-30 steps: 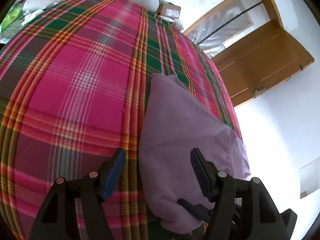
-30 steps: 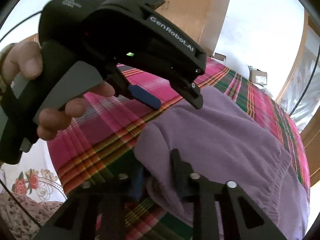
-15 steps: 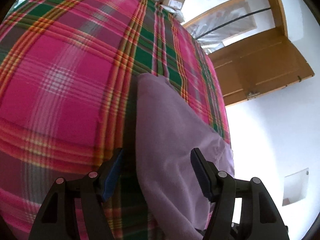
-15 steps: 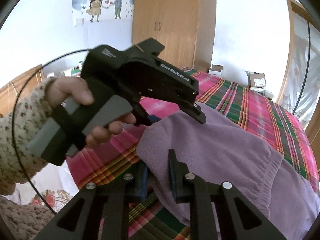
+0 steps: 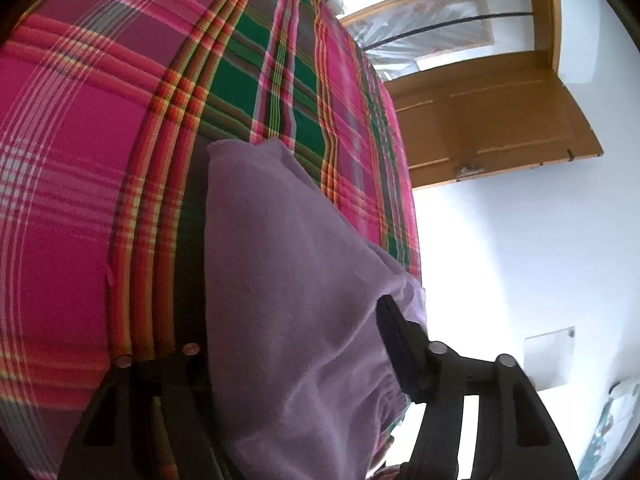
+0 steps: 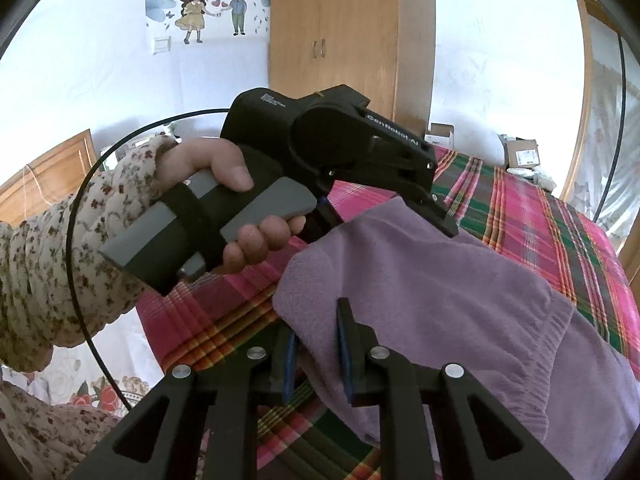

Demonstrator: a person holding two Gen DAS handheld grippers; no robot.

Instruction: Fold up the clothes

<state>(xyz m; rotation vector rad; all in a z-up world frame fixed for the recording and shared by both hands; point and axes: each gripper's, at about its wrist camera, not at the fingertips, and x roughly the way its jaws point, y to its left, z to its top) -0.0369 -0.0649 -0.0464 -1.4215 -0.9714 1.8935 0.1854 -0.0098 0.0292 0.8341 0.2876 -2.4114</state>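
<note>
Bedroom setting: wooden wardrobe (image 6: 334,40) at the back wall, open wooden door (image 5: 492,120) off to one side. Bed with plaid cover (image 5: 100,128) takes up most of both views. Purple garment (image 5: 288,280) lies on the plaid near the bed edge, already doubled over, with its elastic hem bunched toward the near side.

Left gripper (image 5: 292,360) is spread wide, fingers straddling the garment's near edge with cloth between them, not clamped. In the right wrist view its body sits over the garment's far corner, held by a hand (image 6: 224,208) in a floral sleeve. Right gripper (image 6: 316,354) has its jaws close together on the garment's corner fold; looks like a pinch on cloth.

Risks, my judgement:
- the fold collapses if the right side lifts alone, since the left has no hold
- thick fleece slips from a shallow pinch
- the left fingers close on the bed cover too and drag it
- the garment slides off the bed edge
</note>
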